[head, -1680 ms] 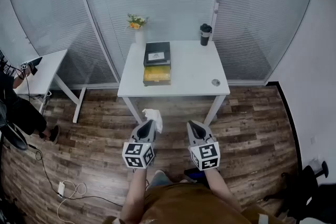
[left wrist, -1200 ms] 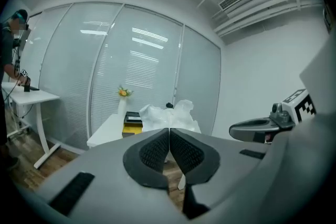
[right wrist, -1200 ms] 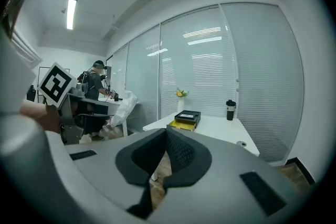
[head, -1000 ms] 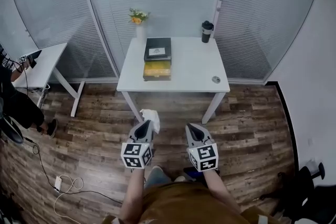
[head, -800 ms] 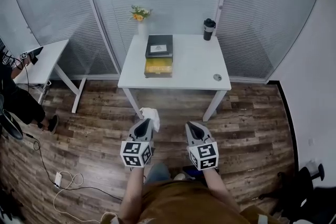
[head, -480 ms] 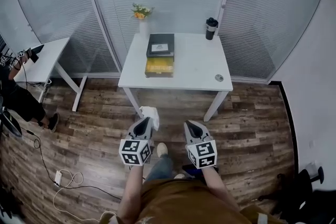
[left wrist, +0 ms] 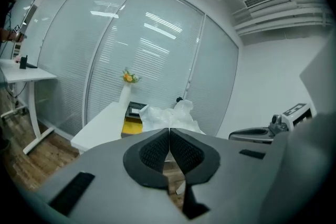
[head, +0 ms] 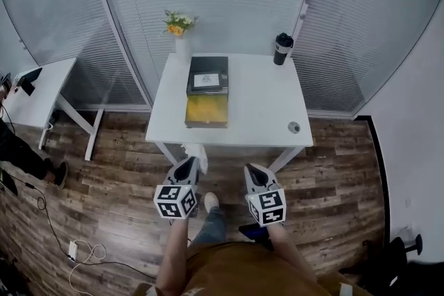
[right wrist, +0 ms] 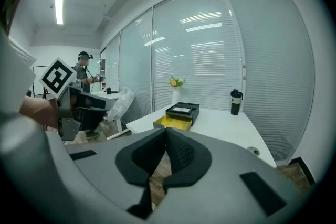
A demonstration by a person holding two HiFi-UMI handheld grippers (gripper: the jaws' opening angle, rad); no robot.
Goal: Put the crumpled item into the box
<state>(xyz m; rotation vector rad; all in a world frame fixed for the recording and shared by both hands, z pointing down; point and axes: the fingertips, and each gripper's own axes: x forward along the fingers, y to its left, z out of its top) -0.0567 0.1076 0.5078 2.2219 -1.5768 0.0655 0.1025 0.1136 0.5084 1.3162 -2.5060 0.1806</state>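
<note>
Left gripper (left wrist: 169, 131): jaws were clamped tight on the crumpled item (left wrist: 167, 115), with the white wad poking out past the tips.

Right gripper (right wrist: 164, 134): jaws were pressed together with nothing in them, carried level beside the left one.

Crumpled item: it was up in the air over the wood floor (head: 118, 170), right about at the near edge of the table (head: 260, 107), and not over the box (head: 206, 111) yet.

Box: it sat open, yellow inside, on the left part of the table close to the front edge. A black lid (head: 207, 75) lay just behind it.

What changed: over the last couple of seconds the table and box came a good bit closer in the head view, so the person had walked up to it. Both grippers kept the same pose the whole way, and the pinch on the wad didn't budge.

What that means: I'd say the carry part was nearly done, but the drop itself hadn't started. The next bit probably called for reaching the left gripper forward over the yellow opening and only then letting go.

Watch out: a wad that light could cling to a jaw pad or drift off to the side.

Other stuff: the mug (head: 281, 49) and vase (head: 179, 45) were at the back of the table, well clear.
</note>
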